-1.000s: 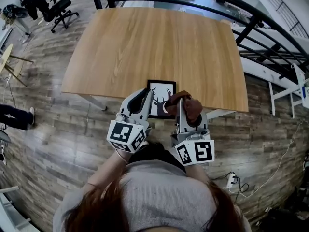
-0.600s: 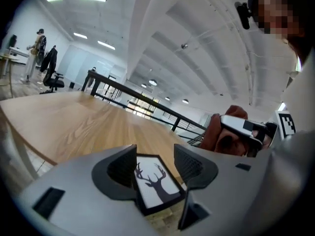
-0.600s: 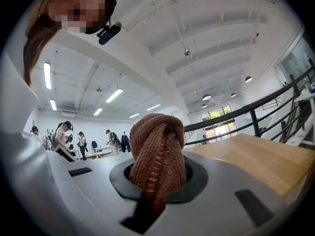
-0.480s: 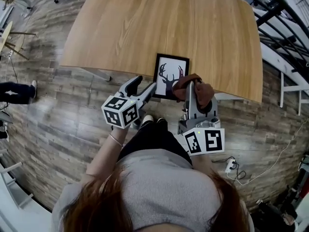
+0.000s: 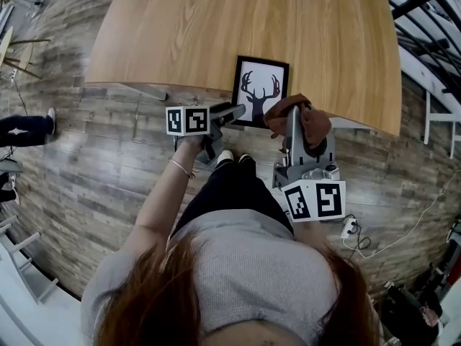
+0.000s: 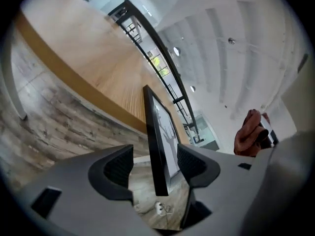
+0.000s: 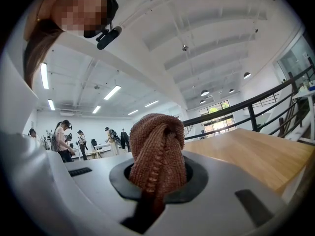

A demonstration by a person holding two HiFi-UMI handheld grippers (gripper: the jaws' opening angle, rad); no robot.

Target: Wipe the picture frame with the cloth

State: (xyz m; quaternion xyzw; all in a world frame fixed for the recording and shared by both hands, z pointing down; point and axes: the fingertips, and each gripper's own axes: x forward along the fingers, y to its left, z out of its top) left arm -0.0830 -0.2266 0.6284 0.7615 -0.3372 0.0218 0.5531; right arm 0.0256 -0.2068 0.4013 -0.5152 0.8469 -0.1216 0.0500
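Observation:
A black picture frame [image 5: 261, 91] with a deer-antler print lies on the wooden table [image 5: 216, 27], its near edge just over the table's front edge. My left gripper [image 5: 234, 114] is at the frame's near left corner. In the left gripper view the frame's [image 6: 158, 146] edge stands between the pads [image 6: 118, 168], which do not touch it; the left gripper [image 6: 156, 167] has just been opening. My right gripper [image 5: 292, 121] hovers right of the frame, shut on a bunched brown cloth [image 5: 306, 121]. That cloth [image 7: 157, 151] bulges out of the right gripper [image 7: 156, 183].
Wood-plank floor lies below the table's front edge. A black railing [image 5: 425, 20] runs at the upper right. A power strip and cable [image 5: 351, 229] lie on the floor at right. A bystander's leg [image 5: 21, 128] shows at far left. People [image 7: 64, 139] stand far off.
My left gripper has dropped and rolled onto its side, and its jaws have gone from shut to wide open around the frame's corner. The right gripper with the cloth sank slightly.

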